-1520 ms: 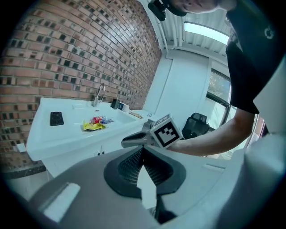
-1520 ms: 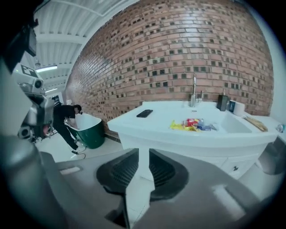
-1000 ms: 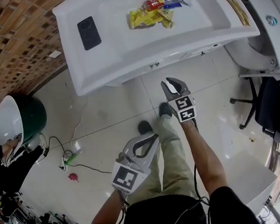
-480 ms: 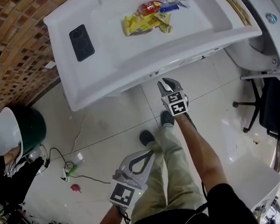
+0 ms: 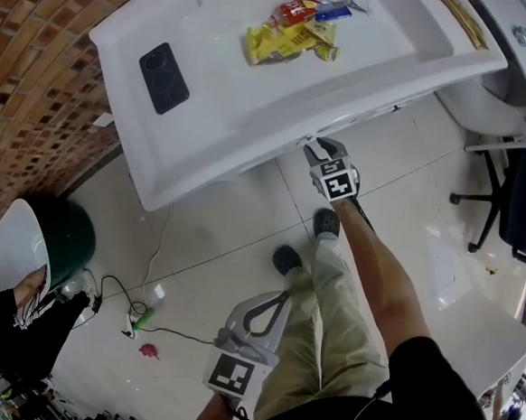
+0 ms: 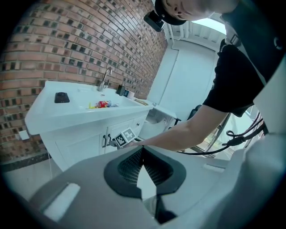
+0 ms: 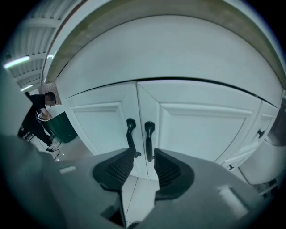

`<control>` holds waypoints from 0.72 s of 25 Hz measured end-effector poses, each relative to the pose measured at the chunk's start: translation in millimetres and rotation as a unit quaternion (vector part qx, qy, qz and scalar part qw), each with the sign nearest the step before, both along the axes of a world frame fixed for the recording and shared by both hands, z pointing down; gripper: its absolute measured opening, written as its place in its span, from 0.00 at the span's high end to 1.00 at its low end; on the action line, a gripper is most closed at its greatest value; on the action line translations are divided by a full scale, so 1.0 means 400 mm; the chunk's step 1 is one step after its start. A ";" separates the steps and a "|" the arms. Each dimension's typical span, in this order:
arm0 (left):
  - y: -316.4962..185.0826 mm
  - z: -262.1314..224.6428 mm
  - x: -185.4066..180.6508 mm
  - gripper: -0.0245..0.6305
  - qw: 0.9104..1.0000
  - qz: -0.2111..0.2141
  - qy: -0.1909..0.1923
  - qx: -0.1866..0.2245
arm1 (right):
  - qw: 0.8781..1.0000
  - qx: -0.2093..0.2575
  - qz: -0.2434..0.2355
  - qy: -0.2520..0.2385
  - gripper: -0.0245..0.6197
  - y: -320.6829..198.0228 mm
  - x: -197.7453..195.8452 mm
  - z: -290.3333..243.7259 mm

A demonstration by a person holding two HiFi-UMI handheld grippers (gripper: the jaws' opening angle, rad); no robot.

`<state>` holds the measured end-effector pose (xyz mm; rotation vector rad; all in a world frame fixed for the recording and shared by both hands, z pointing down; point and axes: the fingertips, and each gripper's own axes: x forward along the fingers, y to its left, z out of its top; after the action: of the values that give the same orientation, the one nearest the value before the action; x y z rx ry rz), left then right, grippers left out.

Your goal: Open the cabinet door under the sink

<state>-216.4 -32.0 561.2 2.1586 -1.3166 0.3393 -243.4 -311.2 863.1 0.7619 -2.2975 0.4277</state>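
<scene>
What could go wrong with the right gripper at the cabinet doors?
The right gripper, whose jaws have just been opening, grips nothing yet; two black handles sit close together at its gap, so it may close on both. The person's shoes stand near the doors; a door may hit them.

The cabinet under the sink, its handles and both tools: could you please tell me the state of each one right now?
Left cabinet door: closed.
Right cabinet door: closed.
Left handle: upright, not gripped.
Right handle: upright, in line with the right tool's gap, not gripped.
Right tool: open, jaws have just been opening, pressing on nothing.
Left tool: shut, empty.
Phone: flat on the counter.
</scene>
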 end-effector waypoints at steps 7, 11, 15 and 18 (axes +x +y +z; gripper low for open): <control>-0.015 0.004 -0.001 0.94 1.000 -0.006 0.003 0.002 | 1.000 -0.004 0.008 0.010 0.77 -0.034 -0.019 0.027; -0.020 0.006 -0.003 0.94 1.000 -0.011 0.006 -0.001 | 1.000 -0.007 0.012 0.012 0.77 -0.047 -0.026 0.037; -0.025 0.016 -0.010 0.94 1.000 -0.013 0.006 -0.004 | 1.000 -0.010 0.015 0.017 0.89 -0.056 -0.034 0.045; -0.028 0.022 -0.012 0.94 1.000 -0.020 0.010 -0.009 | 1.000 -0.005 0.005 0.024 0.90 -0.054 -0.034 0.047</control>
<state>-221.4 -43.3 570.0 2.1123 -1.3379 0.3127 -257.1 -332.9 881.7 0.7704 -2.2457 0.4196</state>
